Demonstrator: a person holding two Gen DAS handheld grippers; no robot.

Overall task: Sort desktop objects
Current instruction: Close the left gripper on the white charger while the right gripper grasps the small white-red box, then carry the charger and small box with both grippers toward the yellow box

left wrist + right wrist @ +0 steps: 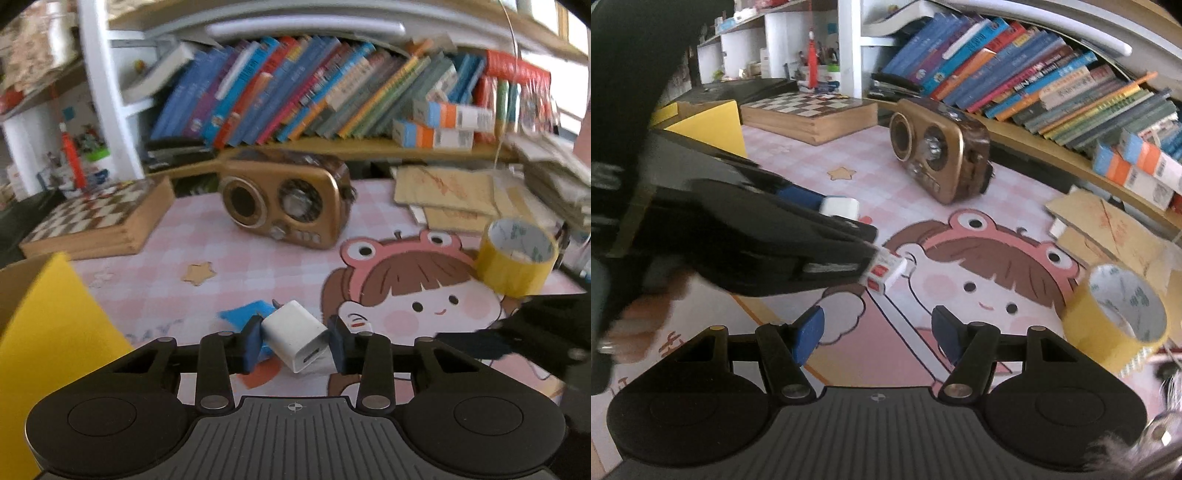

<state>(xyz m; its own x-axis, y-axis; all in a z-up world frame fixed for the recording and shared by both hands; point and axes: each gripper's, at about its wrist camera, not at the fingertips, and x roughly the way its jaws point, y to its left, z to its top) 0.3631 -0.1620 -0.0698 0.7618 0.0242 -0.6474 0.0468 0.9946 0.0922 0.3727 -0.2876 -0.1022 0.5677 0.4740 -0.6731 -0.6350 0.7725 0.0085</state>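
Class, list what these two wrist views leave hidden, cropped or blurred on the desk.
- Yellow box: left wrist view; the edge cuts it off and its inside is out of sight.
- Book titles: left wrist view; blur makes them unreadable.
- White charger: right wrist view; mostly hidden behind the left gripper.
- Tape roll: right wrist view; label print too small to read.
- Right gripper: holds nothing.

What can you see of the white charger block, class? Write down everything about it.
The white charger block is a small, smooth, plastic-looking cuboid with rounded edges. A USB slot shows on the end facing the left wrist camera, and metal prongs stick out at the far end. It sits tilted, clamped between the blue pads of the left gripper, above the pink cartoon mat. In the right wrist view it shows as a white block at the left gripper's tip.
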